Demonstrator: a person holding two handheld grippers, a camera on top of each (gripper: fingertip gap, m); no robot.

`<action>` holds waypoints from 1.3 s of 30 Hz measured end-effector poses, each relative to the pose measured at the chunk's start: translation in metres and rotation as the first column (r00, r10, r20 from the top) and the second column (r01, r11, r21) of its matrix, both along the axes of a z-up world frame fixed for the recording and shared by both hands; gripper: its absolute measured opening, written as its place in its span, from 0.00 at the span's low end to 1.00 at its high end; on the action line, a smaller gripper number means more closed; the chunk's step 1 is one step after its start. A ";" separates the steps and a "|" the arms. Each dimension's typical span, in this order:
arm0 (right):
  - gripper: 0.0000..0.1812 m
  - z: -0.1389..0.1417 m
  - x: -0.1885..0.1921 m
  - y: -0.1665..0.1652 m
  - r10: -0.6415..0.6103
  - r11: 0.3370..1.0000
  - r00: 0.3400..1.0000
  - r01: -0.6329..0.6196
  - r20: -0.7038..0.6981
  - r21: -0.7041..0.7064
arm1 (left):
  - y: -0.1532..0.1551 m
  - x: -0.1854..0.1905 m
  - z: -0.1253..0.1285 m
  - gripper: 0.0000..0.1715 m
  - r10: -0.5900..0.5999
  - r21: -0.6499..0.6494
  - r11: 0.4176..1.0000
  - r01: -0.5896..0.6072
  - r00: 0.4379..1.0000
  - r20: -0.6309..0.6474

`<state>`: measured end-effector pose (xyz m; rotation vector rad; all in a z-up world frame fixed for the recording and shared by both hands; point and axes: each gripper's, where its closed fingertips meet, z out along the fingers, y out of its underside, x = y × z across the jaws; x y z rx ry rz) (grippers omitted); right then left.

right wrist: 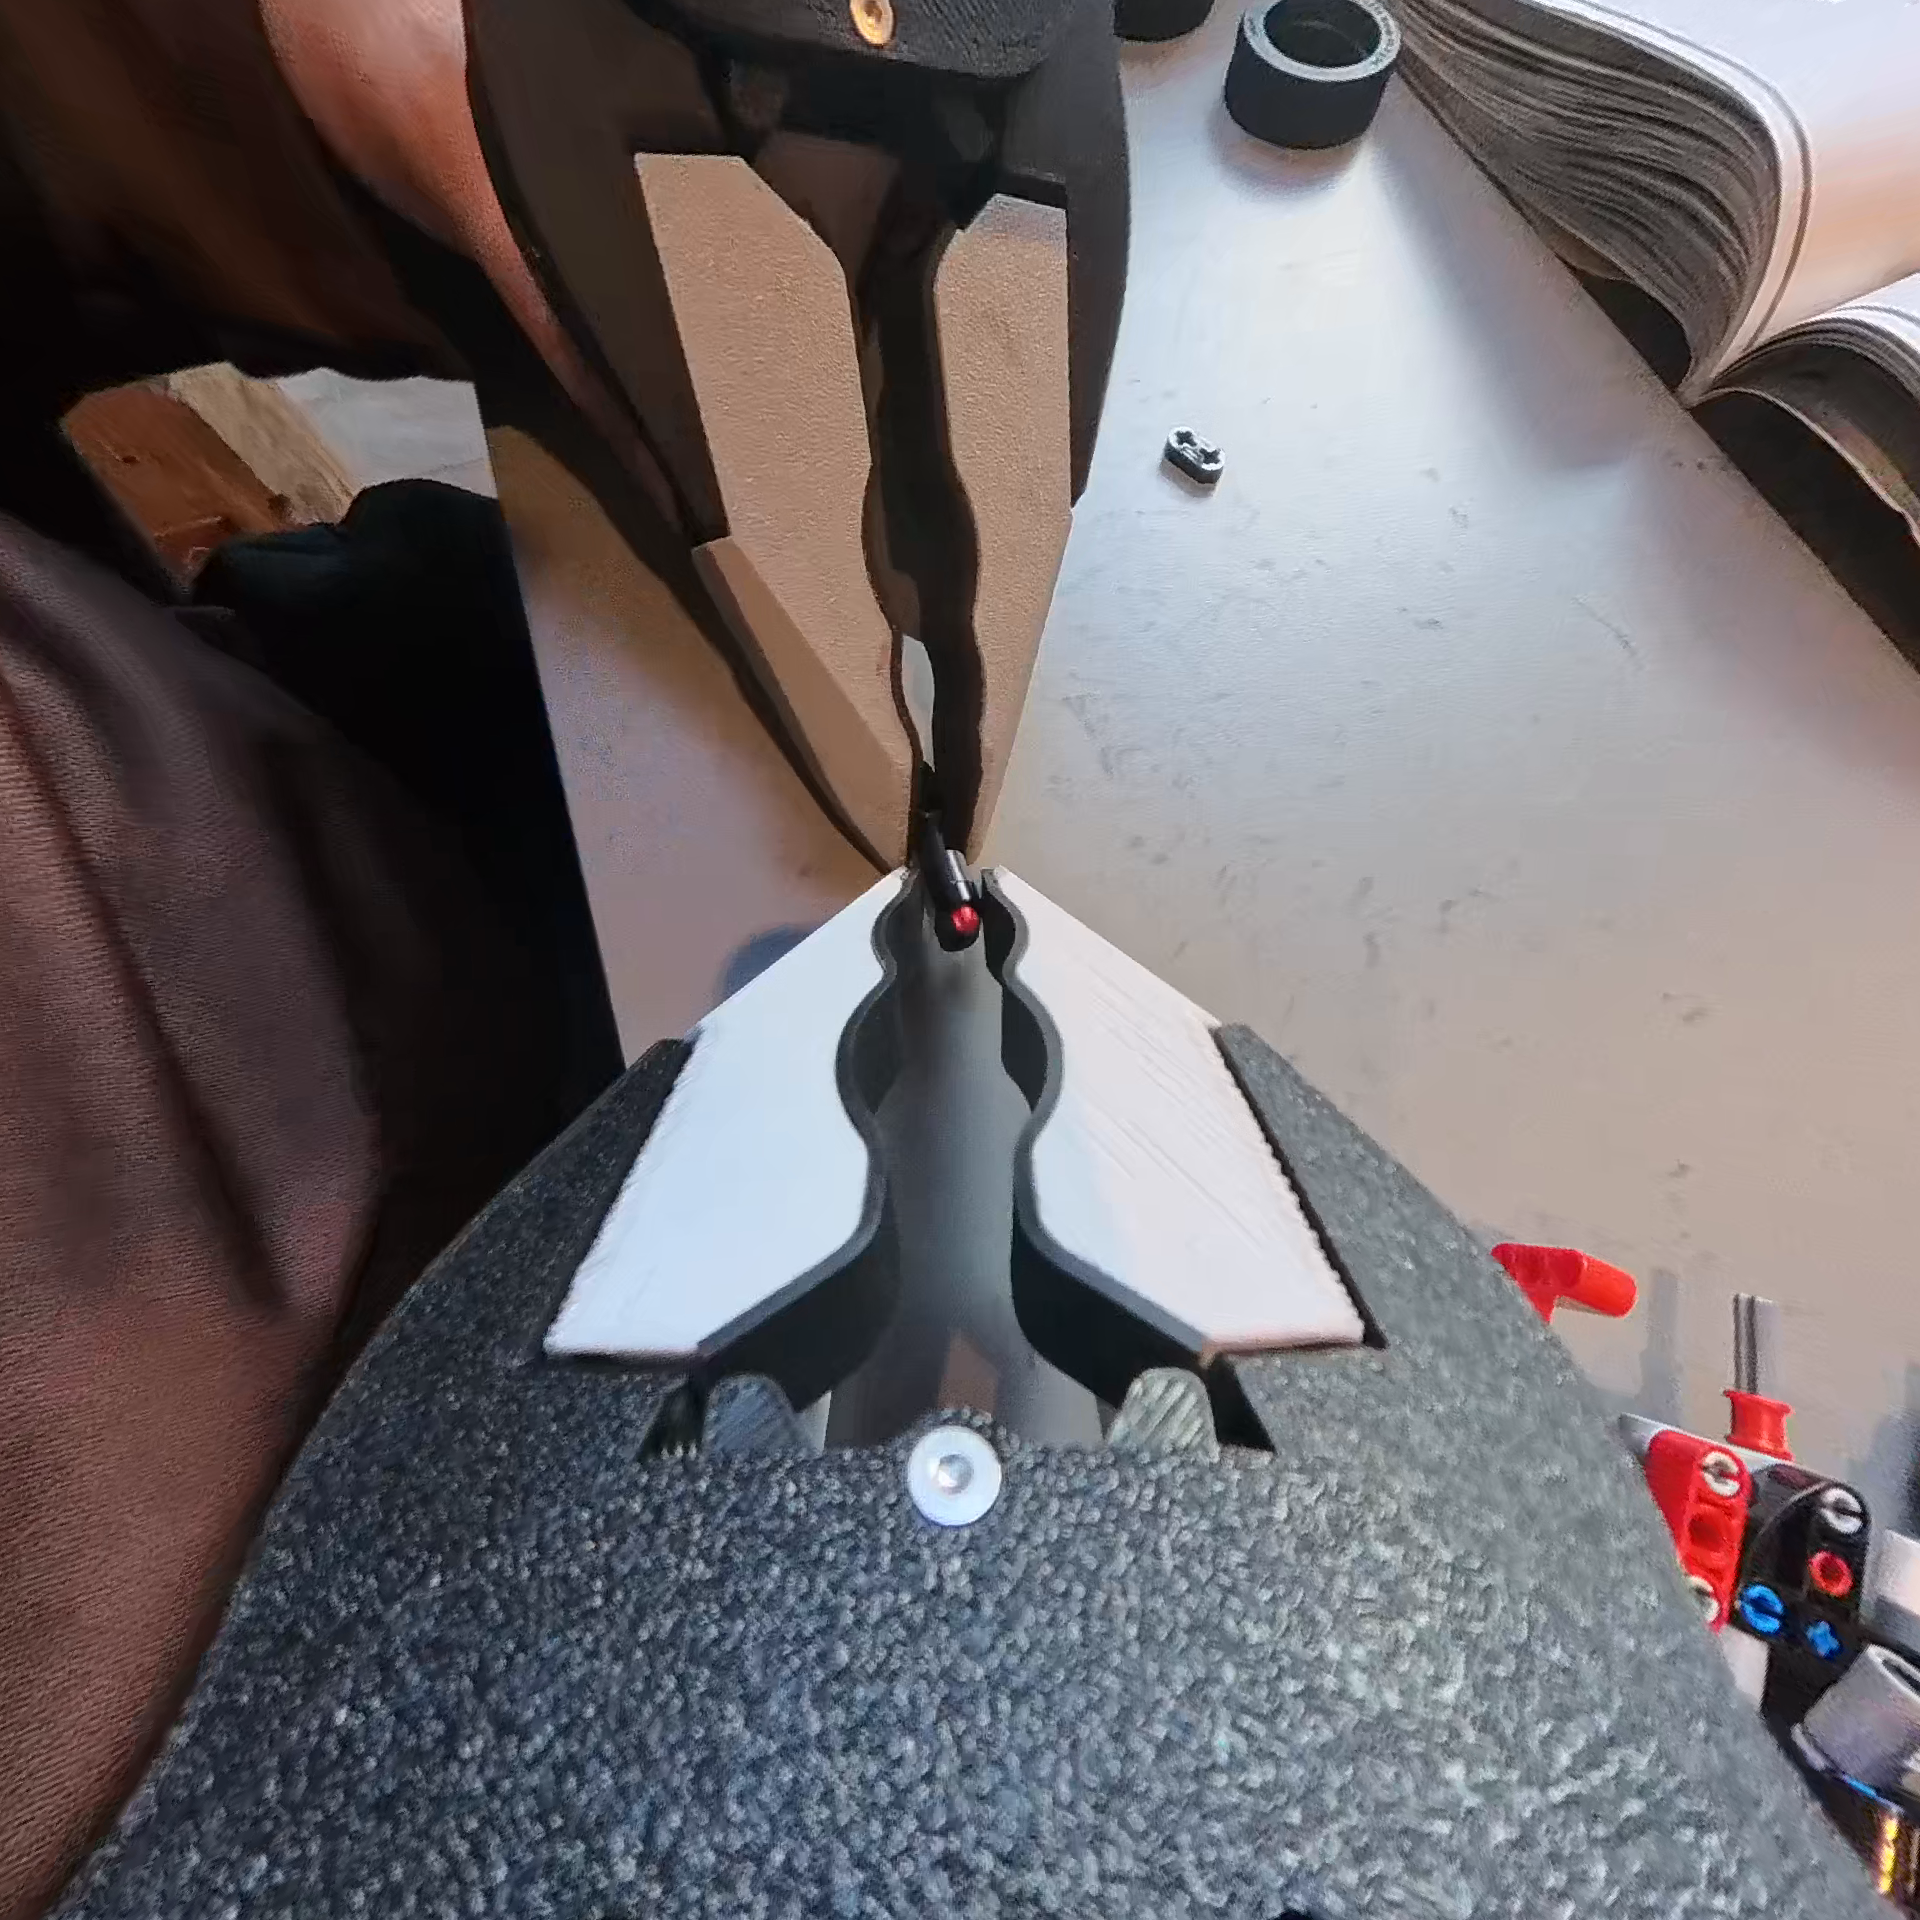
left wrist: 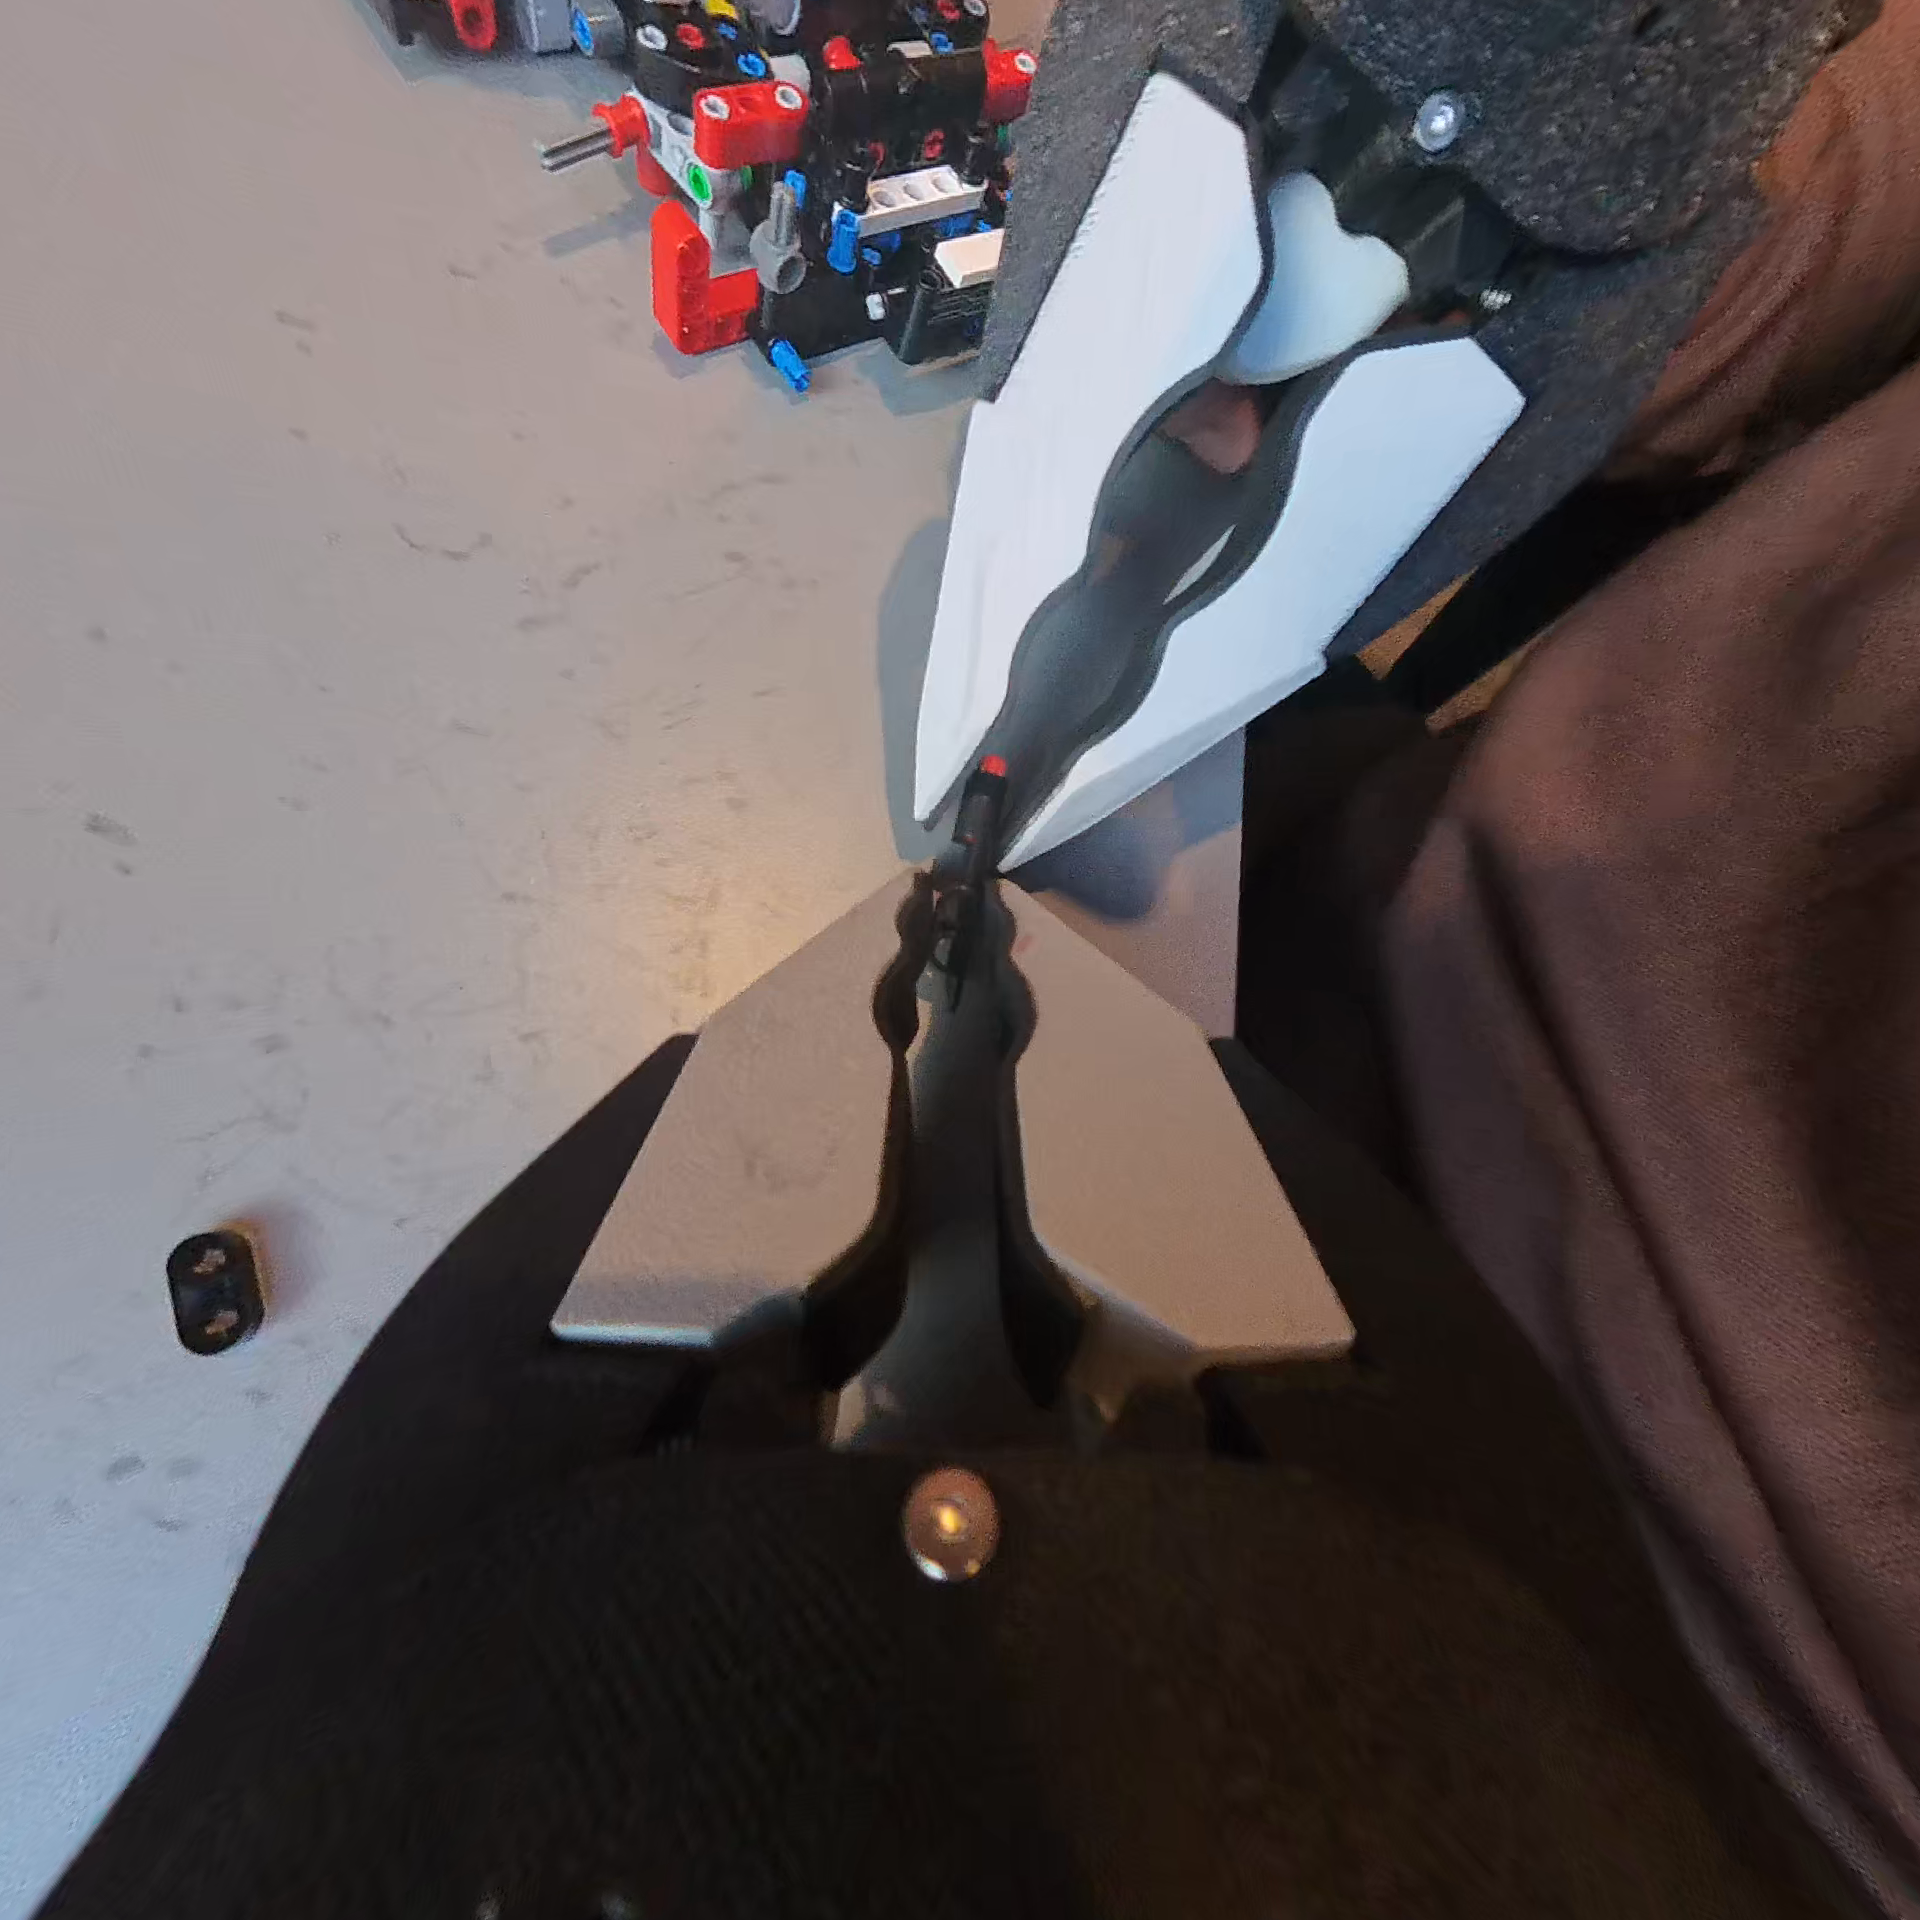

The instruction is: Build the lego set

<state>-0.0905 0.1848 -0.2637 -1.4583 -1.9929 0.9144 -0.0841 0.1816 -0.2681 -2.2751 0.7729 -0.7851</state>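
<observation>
Black red-tipped pin (right wrist: 954, 896) pinched by L gripper (left wrist: 958, 902) & R gripper (right wrist: 948, 883), tip-to-tip

Left tongs (left wrist: 958, 914): smooth black carbon-weave body, one silver screw (left wrist: 950, 1523) at centre, pale grey finger plates with wavy black inner edges. Right tongs (right wrist: 951, 896): grainy speckled black body, silver screw (right wrist: 954, 1474), white ridged finger plates, same wavy black edging. Person wears brown sleeve (left wrist: 1683, 935).

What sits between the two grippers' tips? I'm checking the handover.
A small black piece with a red end, pinched tip to tip between left gripper and right gripper; both views show it.
</observation>
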 end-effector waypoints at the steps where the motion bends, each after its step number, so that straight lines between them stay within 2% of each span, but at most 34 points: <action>1: 0.06 0.000 0.000 0.001 -0.005 1.000 1.000 0.005 0.000 -0.002 | 0.000 0.000 0.000 0.04 0.011 0.000 1.000 -0.011 1.000 0.000; 7: 0.06 0.000 -0.001 0.005 -0.034 0.999 0.999 0.034 0.003 0.000 | 0.004 -0.003 0.000 0.04 0.064 0.040 0.997 -0.062 0.997 -0.038; 18: 0.06 -0.002 -0.001 0.005 -0.036 0.999 0.999 0.036 0.013 0.007 | 0.004 -0.004 -0.001 0.04 0.068 0.098 0.993 -0.059 0.993 -0.097; 28: 0.06 0.000 -0.002 0.007 -0.051 0.999 0.999 0.051 -0.004 0.007 | 0.005 -0.005 0.000 0.04 0.076 0.039 0.996 -0.074 0.997 -0.035; 39: 0.06 0.009 -0.004 0.013 -0.086 0.994 0.995 0.083 -0.040 -0.072 | 0.009 -0.006 0.000 0.03 0.081 0.047 0.996 -0.079 0.996 -0.044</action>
